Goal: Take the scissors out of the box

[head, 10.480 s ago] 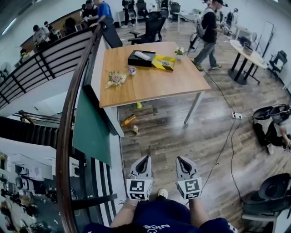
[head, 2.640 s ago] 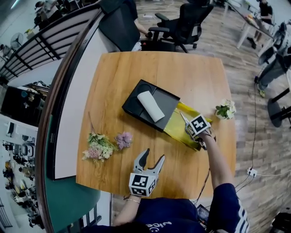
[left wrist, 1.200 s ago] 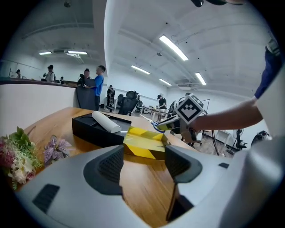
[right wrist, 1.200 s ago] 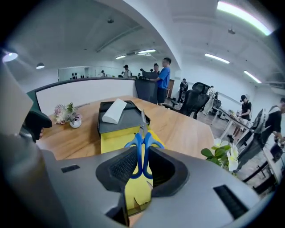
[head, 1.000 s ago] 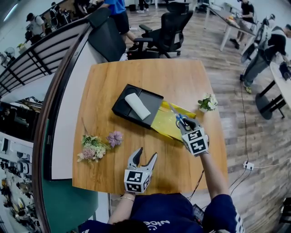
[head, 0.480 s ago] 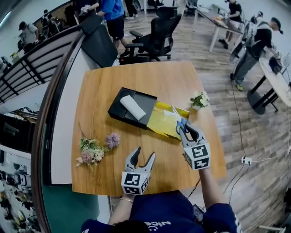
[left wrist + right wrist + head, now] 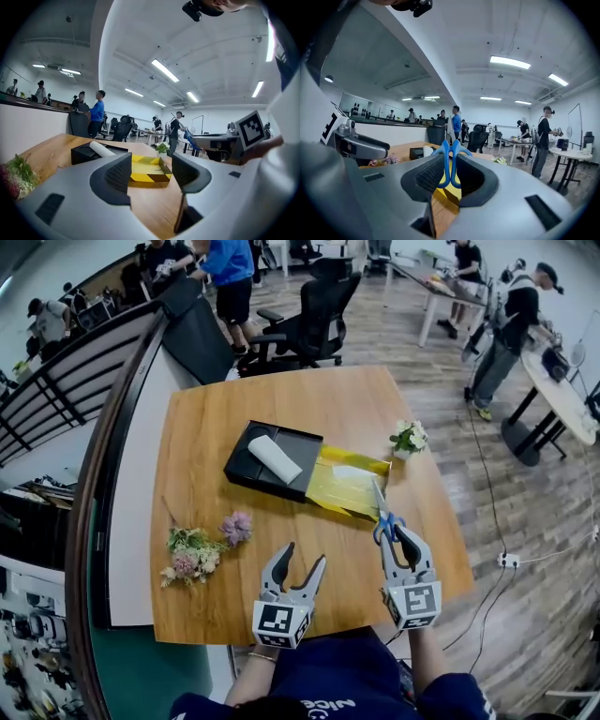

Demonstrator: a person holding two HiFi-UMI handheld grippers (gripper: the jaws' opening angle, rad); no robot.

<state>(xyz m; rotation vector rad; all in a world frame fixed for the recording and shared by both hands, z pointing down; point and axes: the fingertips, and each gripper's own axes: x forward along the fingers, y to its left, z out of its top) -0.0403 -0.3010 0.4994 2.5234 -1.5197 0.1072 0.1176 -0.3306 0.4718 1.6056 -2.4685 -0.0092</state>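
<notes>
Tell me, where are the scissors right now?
The scissors are at the right of the head view, gripped by their blue handles in the right gripper, over the table by the yellow box.

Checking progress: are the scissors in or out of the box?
Out: the right tool grips the scissors by their blue handles, clear of the yellow box.

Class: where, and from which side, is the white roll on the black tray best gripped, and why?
Probably mid-length, from above, pinched across its width: the white roll lies flat and diagonal on the black tray, so its rounded top is exposed and its narrow width suits a two-sided pinch.
</notes>
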